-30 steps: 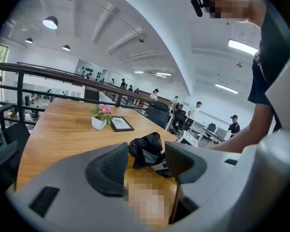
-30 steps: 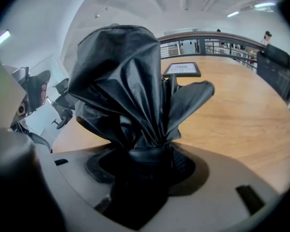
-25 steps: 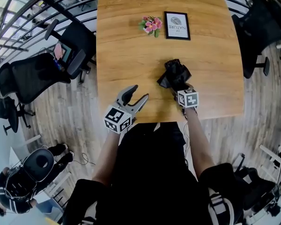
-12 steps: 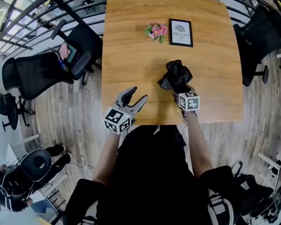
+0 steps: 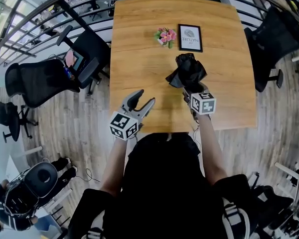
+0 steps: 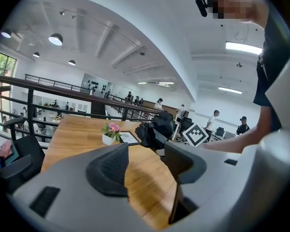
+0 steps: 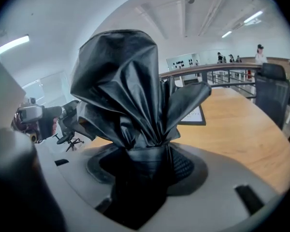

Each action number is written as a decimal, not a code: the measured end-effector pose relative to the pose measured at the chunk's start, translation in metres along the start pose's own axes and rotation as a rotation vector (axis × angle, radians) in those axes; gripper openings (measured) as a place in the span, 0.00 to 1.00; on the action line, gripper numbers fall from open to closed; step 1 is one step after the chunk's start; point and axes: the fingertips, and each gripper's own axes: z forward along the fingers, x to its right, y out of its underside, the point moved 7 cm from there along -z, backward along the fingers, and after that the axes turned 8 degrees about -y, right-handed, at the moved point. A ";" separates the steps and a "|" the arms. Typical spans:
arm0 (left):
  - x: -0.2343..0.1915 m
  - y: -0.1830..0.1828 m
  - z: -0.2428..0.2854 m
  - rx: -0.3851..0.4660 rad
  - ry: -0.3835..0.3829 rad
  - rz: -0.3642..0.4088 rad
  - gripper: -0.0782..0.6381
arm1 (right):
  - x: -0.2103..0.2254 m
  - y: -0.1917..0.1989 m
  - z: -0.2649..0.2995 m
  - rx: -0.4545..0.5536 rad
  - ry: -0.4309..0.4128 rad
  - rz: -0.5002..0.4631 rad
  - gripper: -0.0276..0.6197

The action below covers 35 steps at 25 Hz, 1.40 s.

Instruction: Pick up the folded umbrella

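The folded black umbrella (image 5: 186, 72) hangs above the wooden table (image 5: 139, 63), held up by my right gripper (image 5: 190, 90). In the right gripper view its jaws are shut on the umbrella (image 7: 130, 100) near its bound neck, and the loose black fabric fans out over them. My left gripper (image 5: 142, 102) is open and empty near the table's front edge, to the left of the umbrella. In the left gripper view the umbrella (image 6: 157, 129) shows beyond the open left gripper (image 6: 147, 164), with the right gripper's marker cube beside it.
A small pot of pink flowers (image 5: 164, 36) and a framed card (image 5: 190, 37) stand at the table's far side. Black office chairs (image 5: 40, 81) sit on the left and one (image 5: 271, 39) on the right. A railing runs behind the table.
My right gripper has risen with the umbrella, which has come off the table and moved toward the far side. The left gripper has lifted slightly and stays open.
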 end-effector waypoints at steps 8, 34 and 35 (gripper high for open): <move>-0.007 -0.016 -0.002 0.024 -0.017 0.024 0.46 | -0.012 -0.042 -0.027 0.091 0.006 -0.080 0.43; -0.015 -0.039 0.006 0.068 -0.009 0.057 0.46 | -0.043 -0.086 -0.069 0.260 -0.022 -0.210 0.43; -0.015 -0.040 0.006 0.069 -0.008 0.057 0.46 | -0.043 -0.087 -0.070 0.261 -0.021 -0.211 0.43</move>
